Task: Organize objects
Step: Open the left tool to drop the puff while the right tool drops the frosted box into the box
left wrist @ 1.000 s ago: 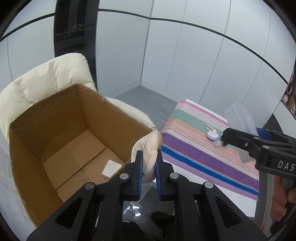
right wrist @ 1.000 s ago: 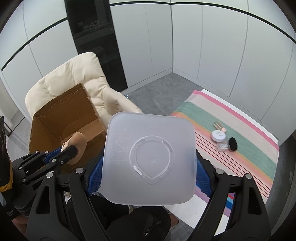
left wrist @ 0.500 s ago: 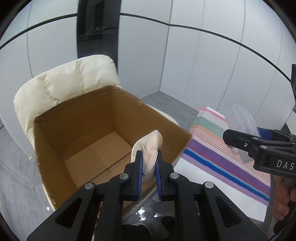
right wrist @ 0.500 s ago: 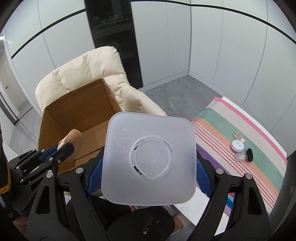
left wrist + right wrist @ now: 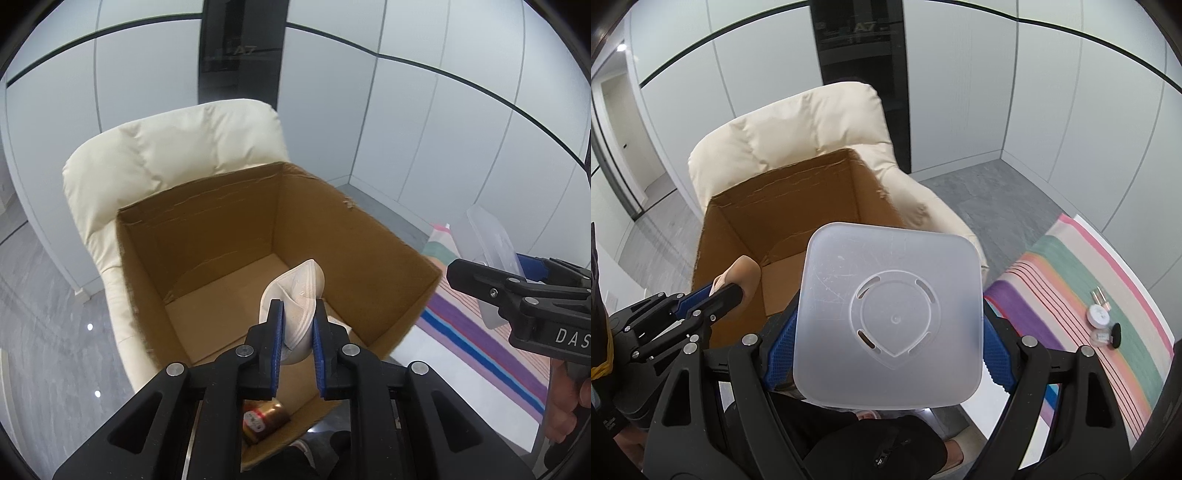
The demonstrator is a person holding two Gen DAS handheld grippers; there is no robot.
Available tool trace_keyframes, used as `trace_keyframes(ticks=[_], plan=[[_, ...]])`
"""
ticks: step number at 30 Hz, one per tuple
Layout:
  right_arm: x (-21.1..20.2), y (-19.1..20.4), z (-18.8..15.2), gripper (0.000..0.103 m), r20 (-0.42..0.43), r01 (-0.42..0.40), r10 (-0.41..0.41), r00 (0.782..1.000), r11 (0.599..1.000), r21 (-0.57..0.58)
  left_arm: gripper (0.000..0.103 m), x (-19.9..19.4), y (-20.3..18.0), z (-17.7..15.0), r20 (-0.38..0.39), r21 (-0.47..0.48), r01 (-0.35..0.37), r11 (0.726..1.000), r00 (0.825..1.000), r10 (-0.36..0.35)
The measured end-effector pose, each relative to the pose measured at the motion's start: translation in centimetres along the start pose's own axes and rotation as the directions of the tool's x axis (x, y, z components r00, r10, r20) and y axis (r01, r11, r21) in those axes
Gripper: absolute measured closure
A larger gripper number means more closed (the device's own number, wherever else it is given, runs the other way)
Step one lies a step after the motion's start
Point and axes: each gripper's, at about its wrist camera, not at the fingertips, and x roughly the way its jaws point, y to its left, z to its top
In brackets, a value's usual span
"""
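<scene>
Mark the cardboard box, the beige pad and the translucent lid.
cardboard box [image 5: 207,236], left wrist view, inner back wall.
beige pad [image 5: 299,291], left wrist view, folded top.
translucent lid [image 5: 890,314], right wrist view, centre ring.

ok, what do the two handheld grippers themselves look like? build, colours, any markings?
Both match: the left gripper and right gripper have black plastic scissor-style linkage arms joined by round silver pivot screws, and two fingers lined with blue ribbed pads. White letters "DAS" show on the right gripper's side, cut off at the frame edge. No cables visible. The person wears dark clothing.
</scene>
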Motion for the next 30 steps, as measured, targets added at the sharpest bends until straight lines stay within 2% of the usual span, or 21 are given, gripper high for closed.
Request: trace_keyframes(ticks=[4, 6, 8, 12, 13, 14, 21, 30], plan=[[0.6, 1.6, 0.4, 0.018, -0.004, -0.017, 0.017, 1.0, 1.0, -0.024, 0.075, -0.3, 1.2, -0.2, 0.006, -0.002, -0.027, 1.0, 1.0, 0.027], [0.8, 2.3, 0.6, 0.018, -0.005, -0.026, 0.026, 1.0, 0.999, -0.031, 0.062, -0.7, 1.8, -0.3, 0.018, -0.015, -0.052, 0.999, 0.998, 0.052], [1.1, 3.2, 0.8, 0.018, -0.007, -0.035, 0.035, 0.999, 0.999, -0.042, 0.036, -1.3, 2.5, -0.4, 0.038, -0.027, -0.073, 0.997, 0.996, 0.074], [1.8, 4.8, 1.1, 0.017, -0.014, -0.05, 0.05, 0.999, 0.997, -0.063, 0.016, -2.2, 4.1, -0.4, 0.069, -0.048, -0.126, 0.991, 0.989, 0.129], [2.0, 5.2, 1.2, 0.017, -0.018, -0.055, 0.054, 0.998, 0.996, -0.068, 0.007, -2.4, 4.4, -0.4, 0.074, -0.055, -0.139, 0.989, 0.987, 0.143], [2.1, 5.5, 1.2, 0.017, -0.021, -0.059, 0.057, 0.998, 0.996, -0.073, 0.004, -2.6, 4.8, -0.5, 0.082, -0.067, -0.152, 0.986, 0.984, 0.157], [3.1, 8.3, 1.8, 0.017, -0.038, -0.09, 0.087, 0.996, 0.991, -0.103, 0.001, -3.5, 8.2, -0.9, 0.075, -0.133, -0.215, 0.967, 0.971, 0.226], [4.6, 11.2, 2.1, 0.017, -0.074, -0.115, 0.105, 0.992, 0.985, -0.132, 0.001, -4.2, 11.3, -1.5, 0.063, -0.172, -0.245, 0.954, 0.964, 0.259]])
